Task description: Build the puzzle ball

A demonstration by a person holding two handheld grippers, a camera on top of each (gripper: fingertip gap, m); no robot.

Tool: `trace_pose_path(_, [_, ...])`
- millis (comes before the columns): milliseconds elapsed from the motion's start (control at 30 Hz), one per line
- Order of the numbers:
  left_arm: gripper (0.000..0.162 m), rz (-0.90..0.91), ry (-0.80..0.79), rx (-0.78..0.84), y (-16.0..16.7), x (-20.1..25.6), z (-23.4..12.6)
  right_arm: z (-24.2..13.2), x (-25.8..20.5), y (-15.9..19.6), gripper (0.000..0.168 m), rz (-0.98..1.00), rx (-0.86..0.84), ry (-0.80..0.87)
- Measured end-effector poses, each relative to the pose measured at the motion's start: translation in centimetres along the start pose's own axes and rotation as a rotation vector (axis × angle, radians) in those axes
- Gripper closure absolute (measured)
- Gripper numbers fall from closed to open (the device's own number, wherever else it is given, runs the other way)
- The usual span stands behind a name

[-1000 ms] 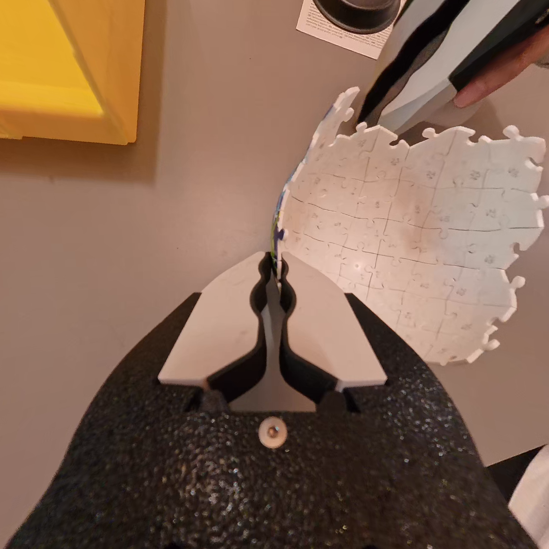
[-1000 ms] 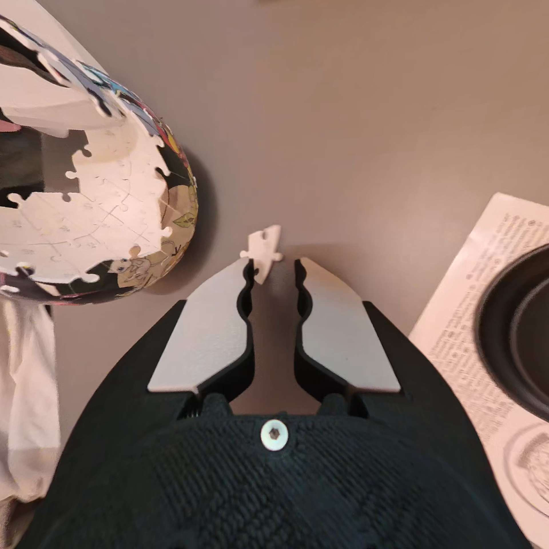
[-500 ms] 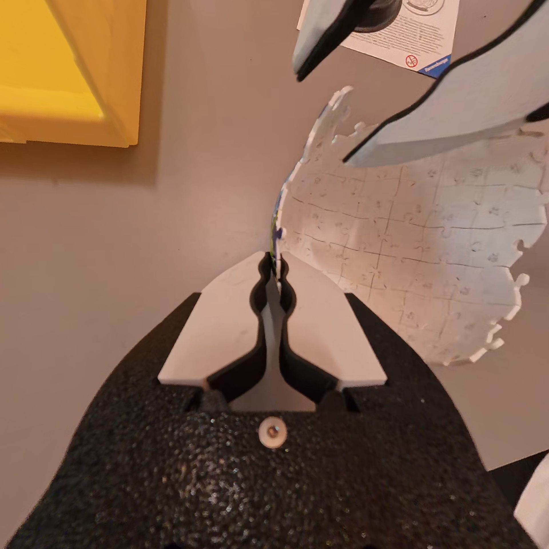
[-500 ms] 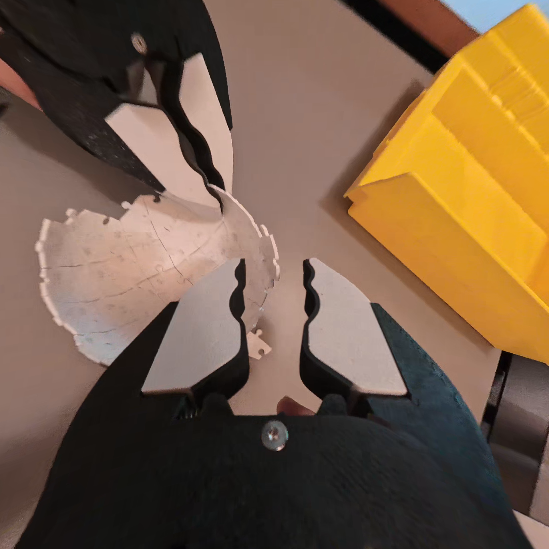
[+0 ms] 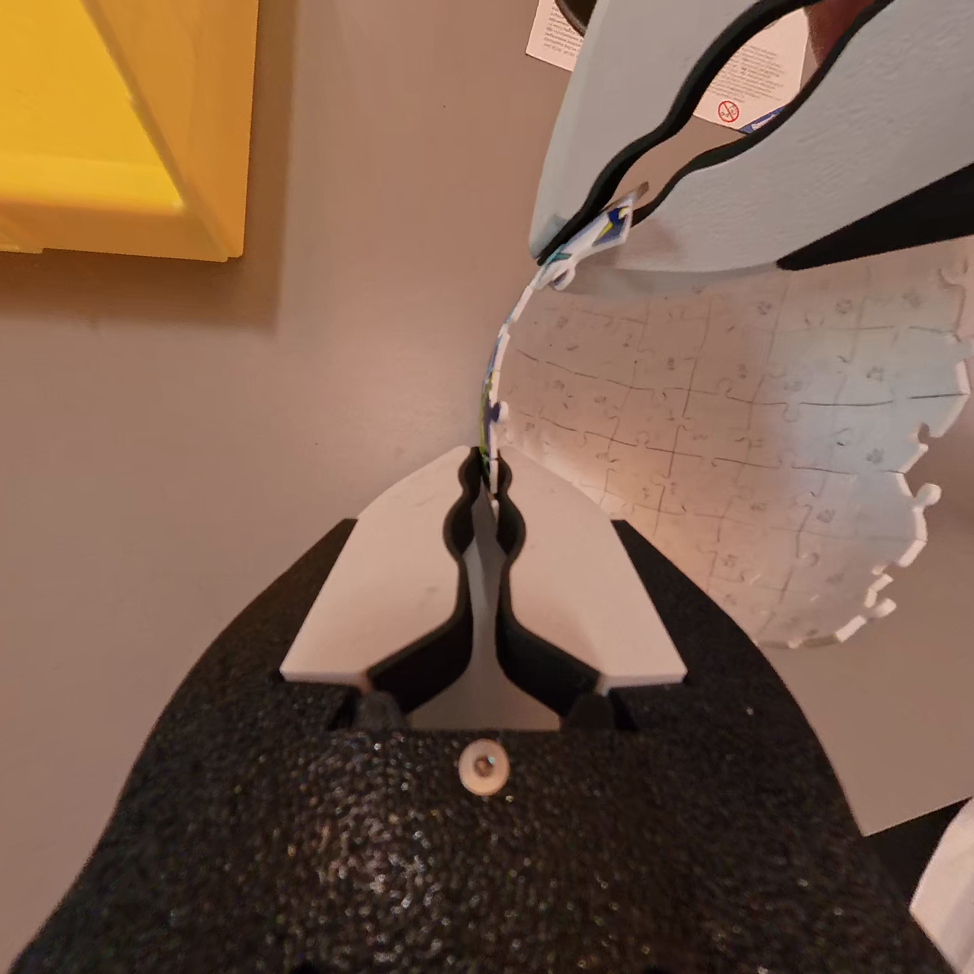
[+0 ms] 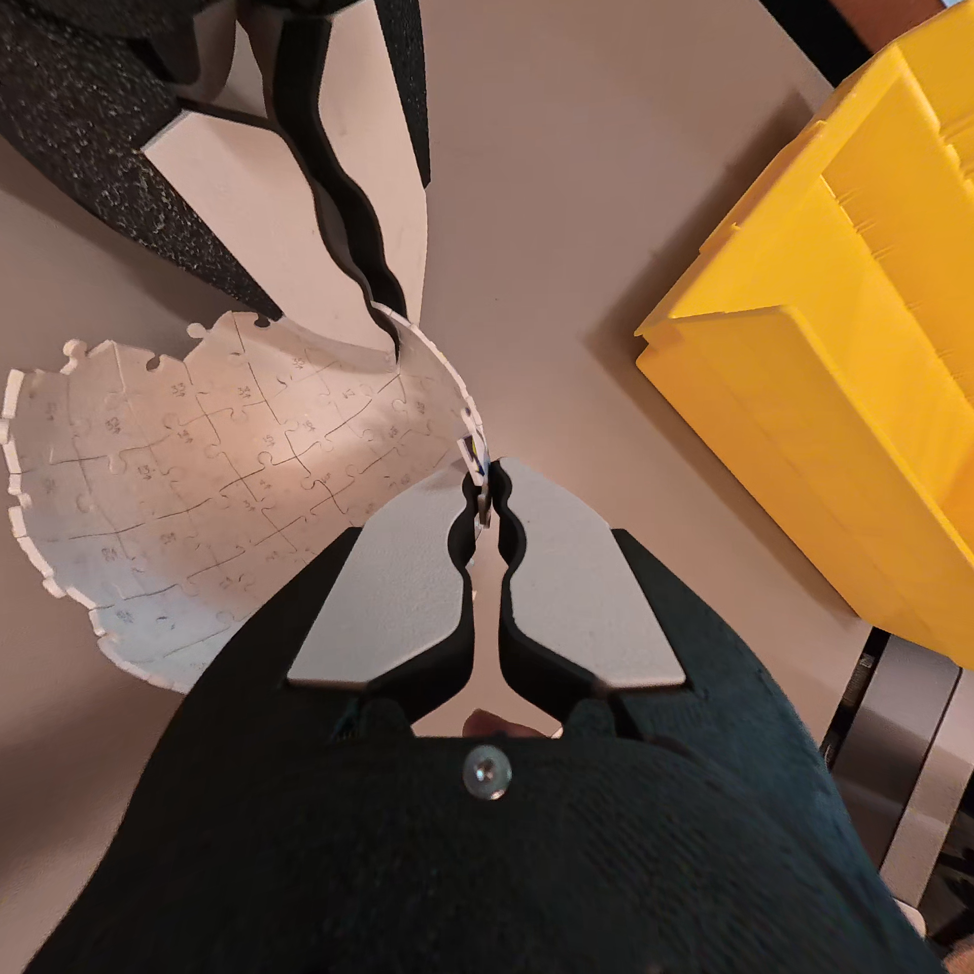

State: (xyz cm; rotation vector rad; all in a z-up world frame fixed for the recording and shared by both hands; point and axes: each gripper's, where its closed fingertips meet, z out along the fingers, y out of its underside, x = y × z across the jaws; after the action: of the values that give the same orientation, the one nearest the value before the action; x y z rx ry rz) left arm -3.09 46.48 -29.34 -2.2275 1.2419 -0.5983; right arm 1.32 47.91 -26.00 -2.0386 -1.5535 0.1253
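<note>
- Beige desk (image 5: 158, 474) carries a yellow bin (image 6: 817, 369), well apart from the half-built puzzle shell (image 5: 738, 448); a printed leaflet (image 5: 548, 37) lies beyond the shell.
- Change: a second ago the right claw (image 6: 487, 490) hovered open over a loose piece (image 5: 595, 237) on the desk; now it is clamped on that piece, presenting it at the shell's upper rim. Judged: insertion is beginning.
- Left claw (image 5: 487, 474): nearly closed, pinching the shell's near rim edge-on, holding the shell steady above the desk.
</note>
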Motion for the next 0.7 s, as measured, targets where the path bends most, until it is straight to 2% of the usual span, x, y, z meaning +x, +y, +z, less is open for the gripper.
trace_pose_path(200, [0.159, -0.007, 0.001, 0.003, 0.0, 0.0, 0.0, 0.0, 0.0, 0.1, 0.165, 0.005, 0.002, -0.003])
trace_pose_path(367, [0.159, -0.016, 0.003, -0.004, 0.1, -0.1, 0.1, -1.1, 0.2, 0.0, 0.134, 0.036, 0.037, 0.005])
trace_pose_path(500, [0.159, -0.015, 0.005, -0.001, 0.1, -0.2, -0.1, -5.5, 1.3, 0.1, 0.12, 0.129, 0.17, 0.051])
trace_pose_path(600, [0.159, -0.015, 0.005, 0.002, 0.0, -0.2, -0.1, -7.7, 3.0, 3.1, 0.12, 0.297, 0.203, 0.101])
trace_pose_path(700, [0.159, -0.004, -0.003, 0.002, 0.1, -0.3, 0.0, -6.1, 3.3, 9.5, 0.118, 0.417, -0.019, 0.154])
